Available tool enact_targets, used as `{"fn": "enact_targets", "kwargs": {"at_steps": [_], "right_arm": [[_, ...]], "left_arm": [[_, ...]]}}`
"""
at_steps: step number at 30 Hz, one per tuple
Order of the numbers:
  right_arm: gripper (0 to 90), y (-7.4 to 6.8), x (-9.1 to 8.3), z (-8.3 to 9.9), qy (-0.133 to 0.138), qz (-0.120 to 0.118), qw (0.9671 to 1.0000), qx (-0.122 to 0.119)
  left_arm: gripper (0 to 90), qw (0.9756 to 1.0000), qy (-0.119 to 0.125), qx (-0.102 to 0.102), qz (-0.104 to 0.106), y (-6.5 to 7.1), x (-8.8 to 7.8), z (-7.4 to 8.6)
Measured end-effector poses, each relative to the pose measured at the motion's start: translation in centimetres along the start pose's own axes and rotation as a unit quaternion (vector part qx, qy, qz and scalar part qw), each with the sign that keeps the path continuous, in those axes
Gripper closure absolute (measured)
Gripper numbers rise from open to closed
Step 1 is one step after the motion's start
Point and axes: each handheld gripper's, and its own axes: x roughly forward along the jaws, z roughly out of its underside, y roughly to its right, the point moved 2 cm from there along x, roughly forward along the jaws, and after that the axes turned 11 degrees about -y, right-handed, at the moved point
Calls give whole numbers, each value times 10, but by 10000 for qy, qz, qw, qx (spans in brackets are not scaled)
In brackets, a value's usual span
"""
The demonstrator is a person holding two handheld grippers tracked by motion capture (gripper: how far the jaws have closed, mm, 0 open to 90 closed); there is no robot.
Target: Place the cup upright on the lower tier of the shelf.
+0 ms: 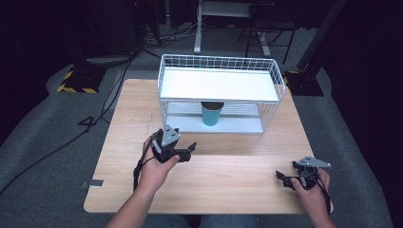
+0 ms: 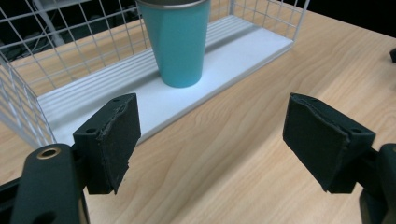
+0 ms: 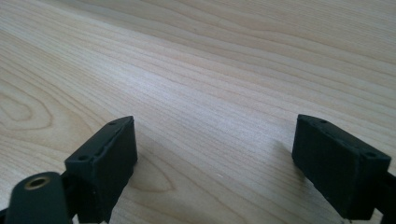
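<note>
A teal cup [image 1: 211, 115] with a metal rim stands upright on the lower shelf of a white wire rack [image 1: 219, 62] at the back of the wooden table [image 1: 228, 185]. My left gripper [image 1: 190, 151] hovers in front of the rack, a short way from the cup, its jaws apart with nothing between them. In the left gripper view the cup [image 2: 177, 42] sits beyond the left gripper [image 2: 210, 135], on the rack's white lower shelf [image 2: 233, 60]. My right gripper [image 1: 286, 171] rests near the table's front right corner; the right gripper [image 3: 215, 154] stands open over bare wood.
The rack's top shelf [image 1: 218, 85] is a bare white board with a wire rim around it. Cables and stand feet [image 1: 197, 45] lie on the grey floor behind the table. Bare wood [image 1: 228, 161] stretches between my two hands.
</note>
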Motion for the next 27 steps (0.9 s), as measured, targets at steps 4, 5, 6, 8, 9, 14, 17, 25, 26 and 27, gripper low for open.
{"fn": "enact_targets", "kwargs": {"at_steps": [4,5,6,8,9,14,17,25,26,27], "right_arm": [[142,0,0,0,3,2,10000,2],[142,0,0,0,3,2,10000,1],[142,0,0,0,3,2,10000,1],[142,0,0,0,3,2,10000,1],[142,0,0,0,3,2,10000,2],[142,0,0,0,4,1,10000,2],[142,0,0,0,3,2,10000,1],[142,0,0,0,0,0,10000,0],[142,0,0,0,2,2,10000,2],[142,0,0,0,2,2,10000,2]], "left_arm": [[199,9999,-80,99,35,-2,-11,11],[199,9999,-97,100,39,-2,-14,13],[199,9998,-118,134,33,-2,-17,17],[200,9997,-138,183,16,-3,-20,19],[200,9997,-155,214,10,-3,-23,22],[201,9992,-242,325,-9,-7,-37,35],[202,9993,-218,301,30,-9,-43,41],[203,9991,-299,298,63,-14,-53,60],[203,9990,-321,317,41,-14,-54,62],[203,9990,-321,317,41,-14,-54,62]]}}
